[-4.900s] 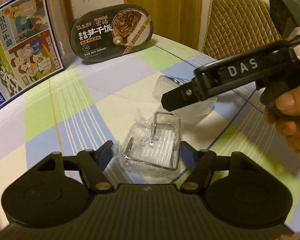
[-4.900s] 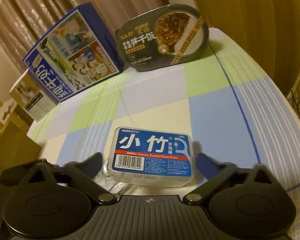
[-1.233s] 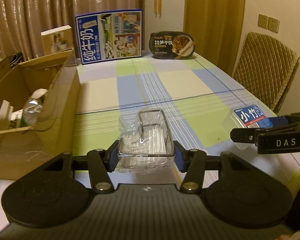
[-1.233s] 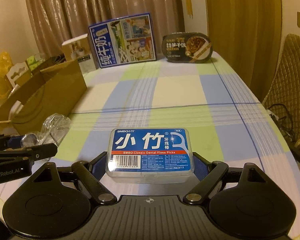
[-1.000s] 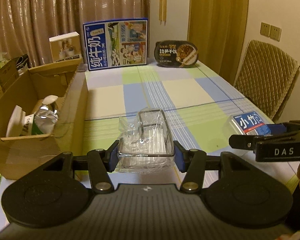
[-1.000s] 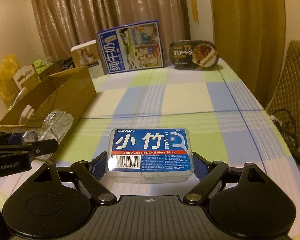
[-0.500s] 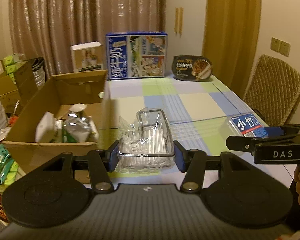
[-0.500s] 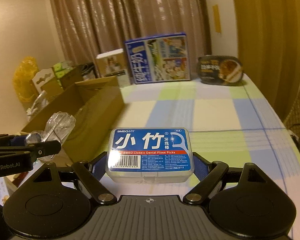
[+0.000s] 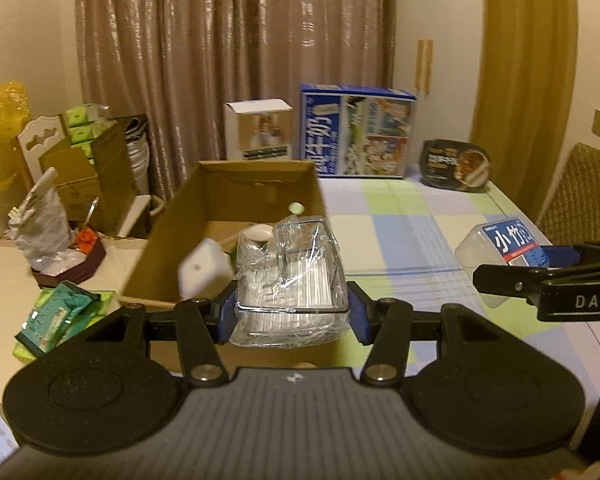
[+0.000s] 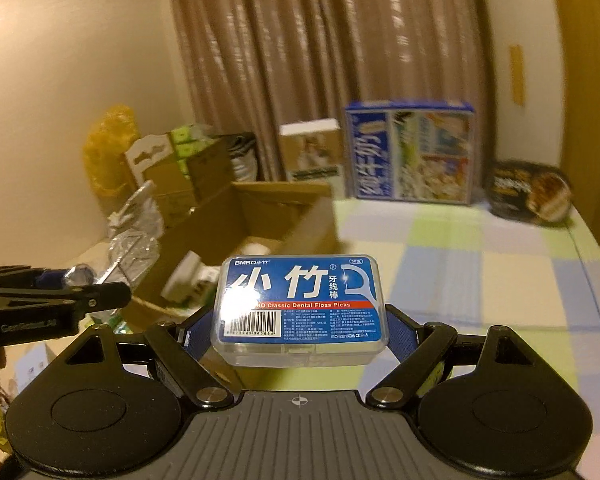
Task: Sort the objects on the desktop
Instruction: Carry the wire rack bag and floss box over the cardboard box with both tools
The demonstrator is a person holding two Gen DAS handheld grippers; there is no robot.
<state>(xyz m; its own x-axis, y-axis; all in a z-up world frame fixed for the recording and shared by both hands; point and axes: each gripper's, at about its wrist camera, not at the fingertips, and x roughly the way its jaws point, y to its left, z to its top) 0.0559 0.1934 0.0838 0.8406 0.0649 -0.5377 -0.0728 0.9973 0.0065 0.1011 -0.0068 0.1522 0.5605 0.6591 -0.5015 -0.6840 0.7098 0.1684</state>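
My left gripper (image 9: 292,312) is shut on a clear plastic-wrapped pack with a wire frame (image 9: 292,280) and holds it in the air in front of the open cardboard box (image 9: 188,216). My right gripper (image 10: 300,332) is shut on a clear box of dental floss picks with a blue label (image 10: 300,300), held above the table to the right of the cardboard box (image 10: 300,216). The floss box also shows at the right of the left wrist view (image 9: 500,248). The left gripper shows at the left of the right wrist view (image 10: 84,288).
The cardboard box holds a white block (image 9: 204,268) and other items. A blue milk carton box (image 9: 360,132), a small white box (image 9: 260,128) and a black meal tray (image 9: 456,164) stand at the table's far end (image 9: 412,216). Clutter lies left of the box (image 9: 52,312). A chair (image 9: 580,200) stands at the right.
Both grippers have lifted their objects off the table and swung left towards the cardboard box, which now sits straight ahead of the left gripper.
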